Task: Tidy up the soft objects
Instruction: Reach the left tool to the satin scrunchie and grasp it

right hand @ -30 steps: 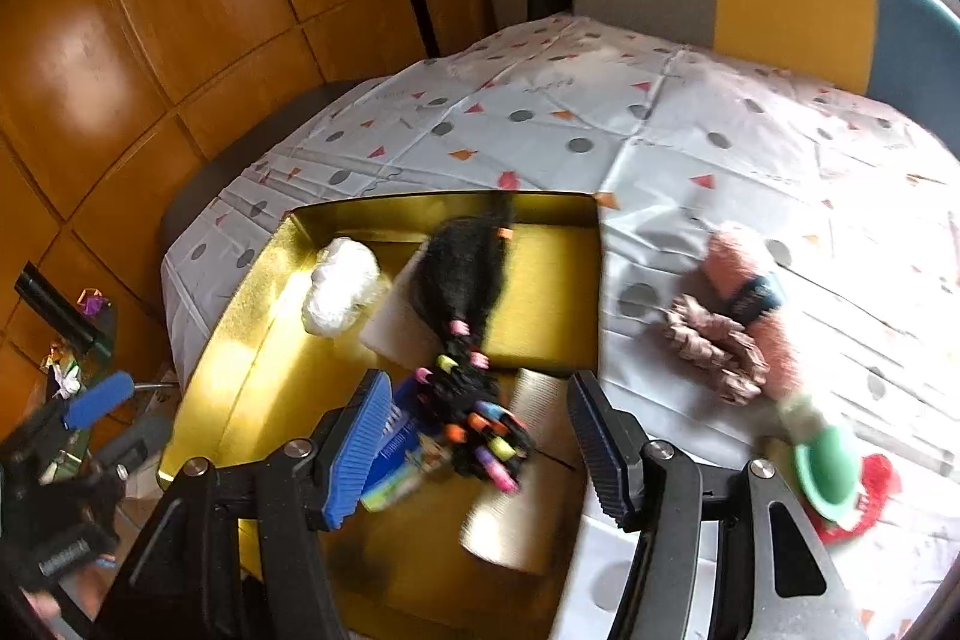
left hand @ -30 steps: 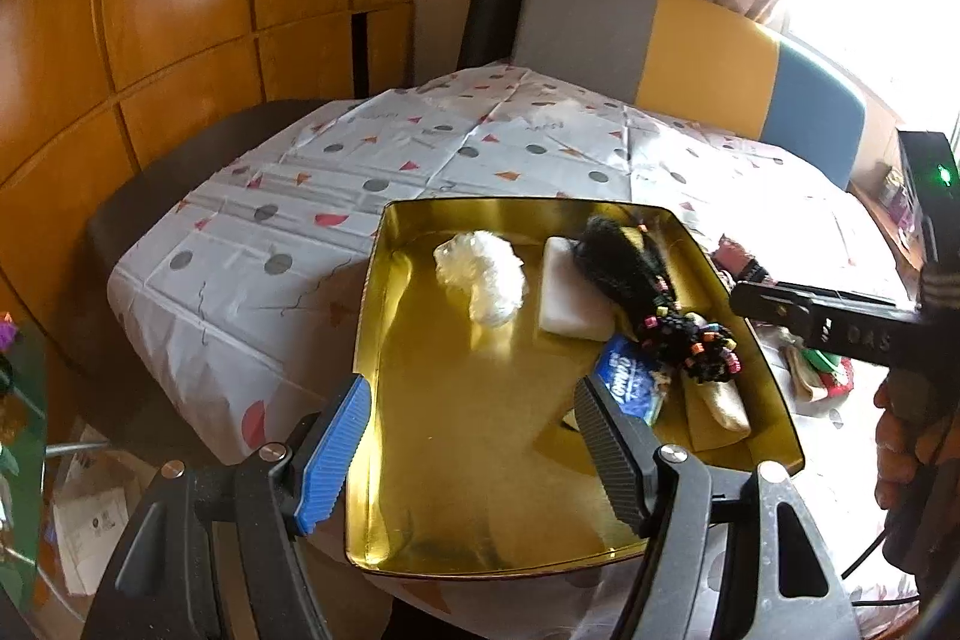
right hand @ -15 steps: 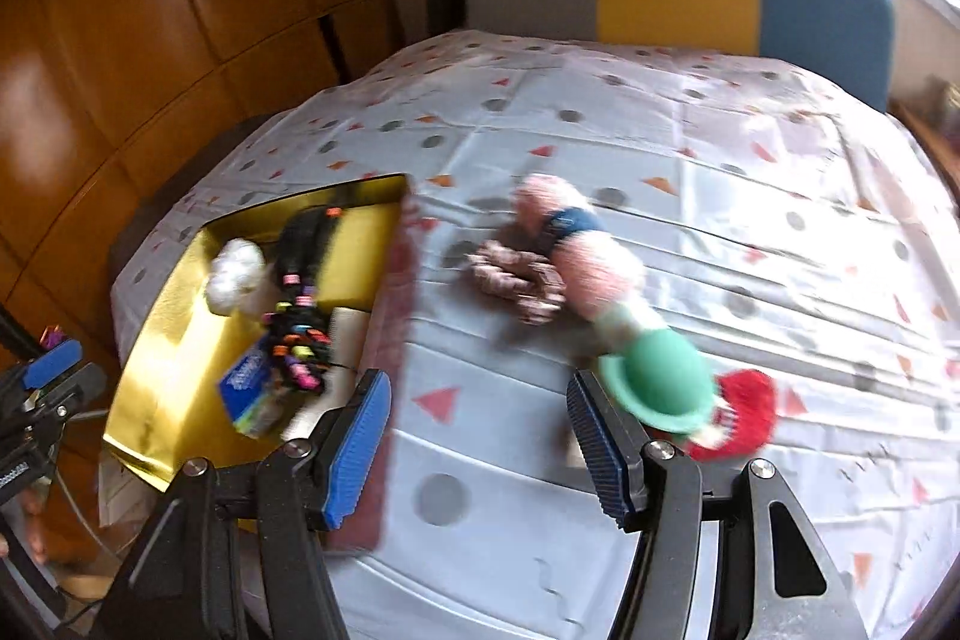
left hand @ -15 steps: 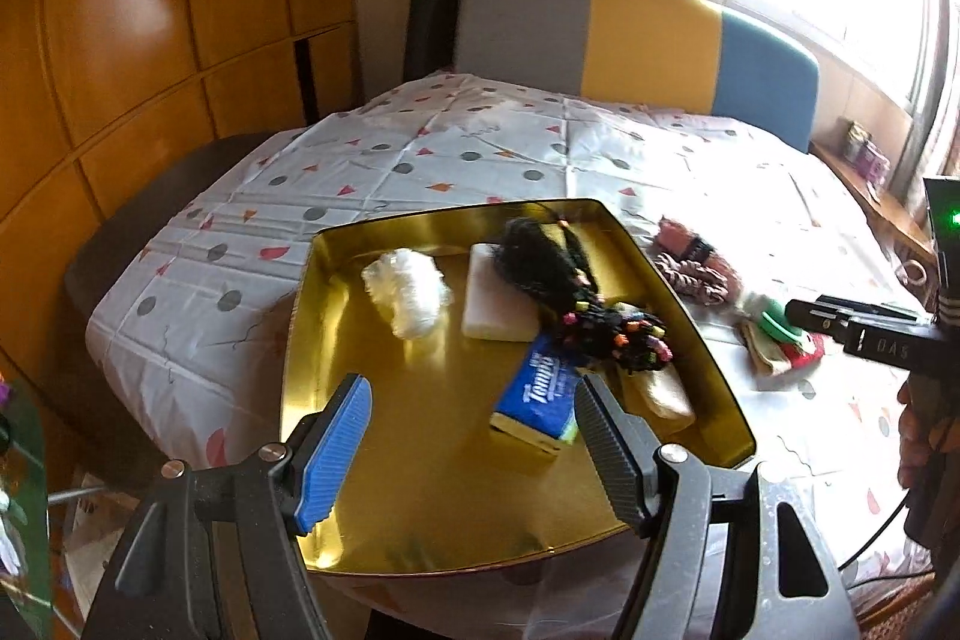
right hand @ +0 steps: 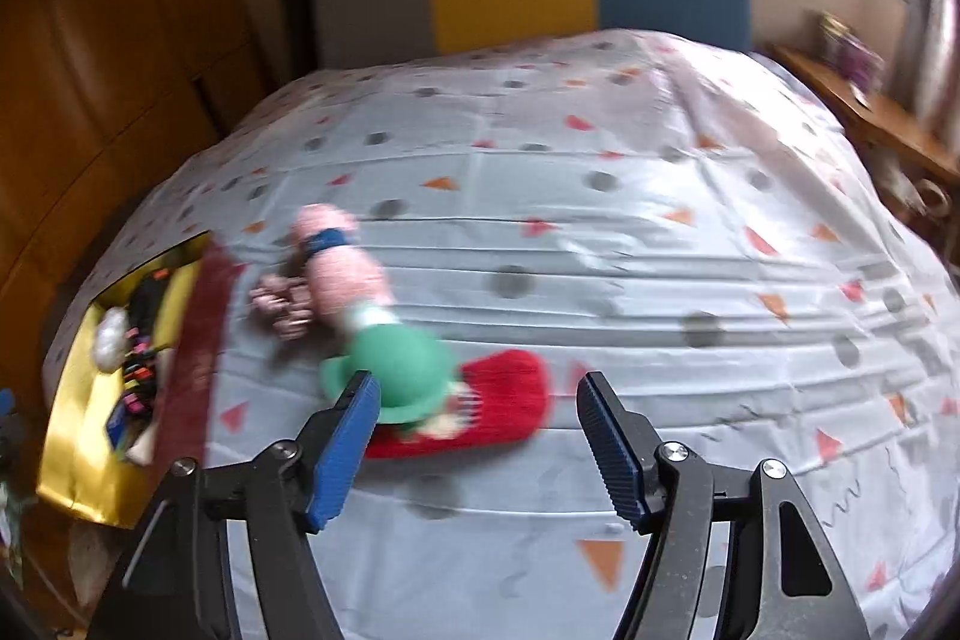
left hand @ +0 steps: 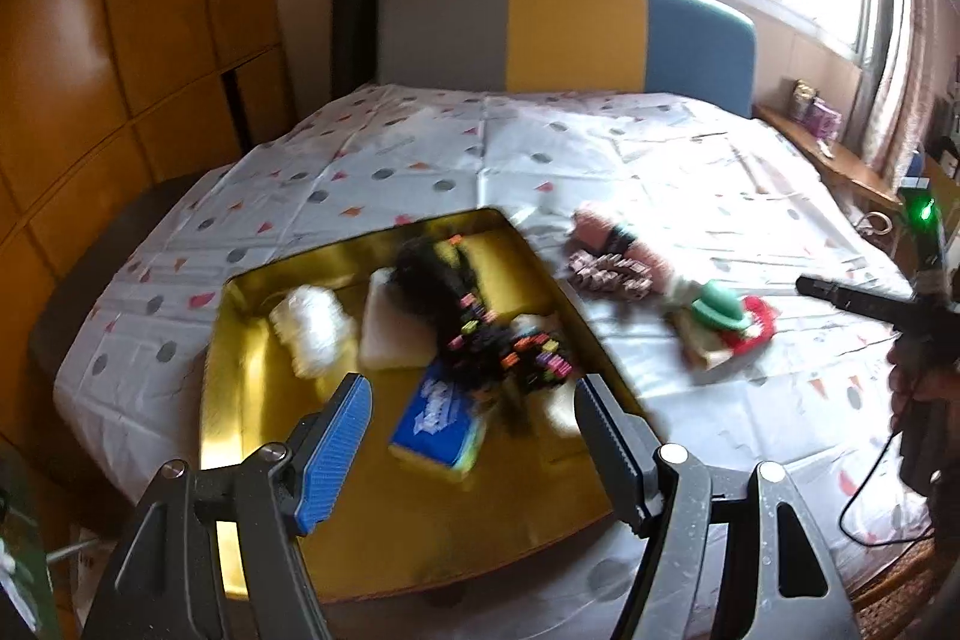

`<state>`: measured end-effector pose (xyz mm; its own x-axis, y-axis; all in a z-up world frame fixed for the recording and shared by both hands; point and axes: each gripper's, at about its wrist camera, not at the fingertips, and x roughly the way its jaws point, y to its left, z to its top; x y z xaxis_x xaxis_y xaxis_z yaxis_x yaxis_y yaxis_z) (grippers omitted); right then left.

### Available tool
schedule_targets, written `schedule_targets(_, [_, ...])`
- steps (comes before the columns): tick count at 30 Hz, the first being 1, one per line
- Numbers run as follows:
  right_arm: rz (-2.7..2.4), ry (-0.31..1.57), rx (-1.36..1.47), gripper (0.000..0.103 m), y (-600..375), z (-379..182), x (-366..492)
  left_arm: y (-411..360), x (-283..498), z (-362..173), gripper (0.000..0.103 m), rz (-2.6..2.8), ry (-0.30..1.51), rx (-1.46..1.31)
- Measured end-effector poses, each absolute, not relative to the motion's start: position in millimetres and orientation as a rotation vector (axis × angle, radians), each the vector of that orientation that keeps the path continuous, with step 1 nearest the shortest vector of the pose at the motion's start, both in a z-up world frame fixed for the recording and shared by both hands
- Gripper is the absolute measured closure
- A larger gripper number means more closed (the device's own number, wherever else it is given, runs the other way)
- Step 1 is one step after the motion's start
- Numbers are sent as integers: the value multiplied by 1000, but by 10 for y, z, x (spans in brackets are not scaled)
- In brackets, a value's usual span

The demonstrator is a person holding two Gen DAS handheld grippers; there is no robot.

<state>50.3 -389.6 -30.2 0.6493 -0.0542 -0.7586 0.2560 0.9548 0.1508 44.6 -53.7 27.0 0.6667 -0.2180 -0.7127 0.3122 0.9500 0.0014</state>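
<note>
A gold tray (left hand: 372, 538) sits at the table's near left and holds a white fluffy ball (left hand: 312, 331), a white pad (left hand: 393, 334), a black wig with coloured clips (left hand: 480, 322) and a blue tissue pack (left hand: 438, 415). On the cloth to its right lie a pink plush roll (right hand: 345, 268), a brown scrunchie (right hand: 279, 307), a green hat toy (right hand: 399, 361) and a red knit piece (right hand: 507, 400). My left gripper (left hand: 471, 442) is open above the tray's near side. My right gripper (right hand: 477, 430) is open just before the green hat and red piece.
The table has a white cloth with dots and triangles (right hand: 600, 232). A grey, yellow and blue chair back (left hand: 564, 31) stands behind it. Wooden panels (left hand: 120, 40) line the left wall. A wooden shelf (right hand: 870, 118) runs at the right under the window.
Both views have swung to the right. The right gripper has left the tray and now faces the green hat and red piece on the cloth. Both stay open.
</note>
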Motion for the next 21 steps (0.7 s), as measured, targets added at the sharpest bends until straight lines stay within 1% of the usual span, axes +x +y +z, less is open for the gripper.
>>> schedule_targets(3, [-236,843,348,34,-4163,-466,410,-703,561,364,32,-347,795,104])
schedule_targets(5, [-281,881,387,34,-4272,-550,413,-868,646,434,32,-378,781,110])
schedule_targets(9, [-280,853,413,32,-4331,-499,393,-1215,918,422,32,-436,816,125])
schedule_targets(12, [-263,843,405,28,-4315,-466,385,-1440,1148,300,34,-482,903,110])
schedule_targets(14, [-254,841,402,28,-4290,-452,379,-1591,1324,195,40,-504,966,94])
schedule_targets(16, [-247,840,408,28,-4290,-441,378,-1721,1488,57,42,-508,1042,79])
schedule_targets(17, [-246,838,409,28,-4286,-439,380,-1774,1579,-21,46,-514,1088,46])
schedule_targets(21, [-250,823,431,26,-4321,-415,368,-1927,1888,-298,49,-470,1207,-38])
